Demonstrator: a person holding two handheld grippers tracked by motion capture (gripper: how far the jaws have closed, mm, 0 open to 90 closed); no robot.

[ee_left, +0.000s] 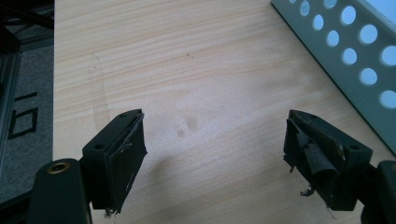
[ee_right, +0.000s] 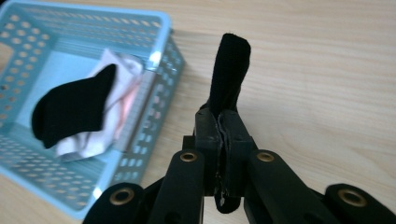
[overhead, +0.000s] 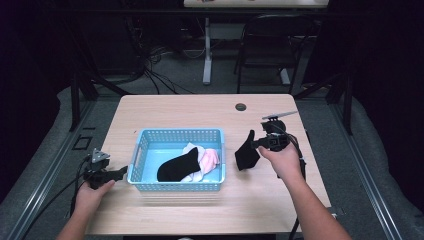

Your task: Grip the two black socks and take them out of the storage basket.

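Note:
A light blue perforated basket (overhead: 177, 135) stands on the wooden table and holds a black sock (overhead: 178, 165) lying over white and pink socks (overhead: 207, 161). My right gripper (overhead: 254, 145), just right of the basket, is shut on a second black sock (overhead: 246, 155) that hangs from its jaws above the table; in the right gripper view this black sock (ee_right: 228, 74) sticks up past the closed jaws of the right gripper (ee_right: 223, 128). My left gripper (overhead: 120, 173) rests low at the basket's left side, open, with bare table between the jaws of the left gripper (ee_left: 217, 149).
The basket's wall (ee_left: 348, 51) runs close along the right of the left gripper view. The table (overhead: 210, 110) has a round cable hole (overhead: 241, 107) at the back. Beyond it stand a chair (overhead: 270, 50) and loose cables on the floor.

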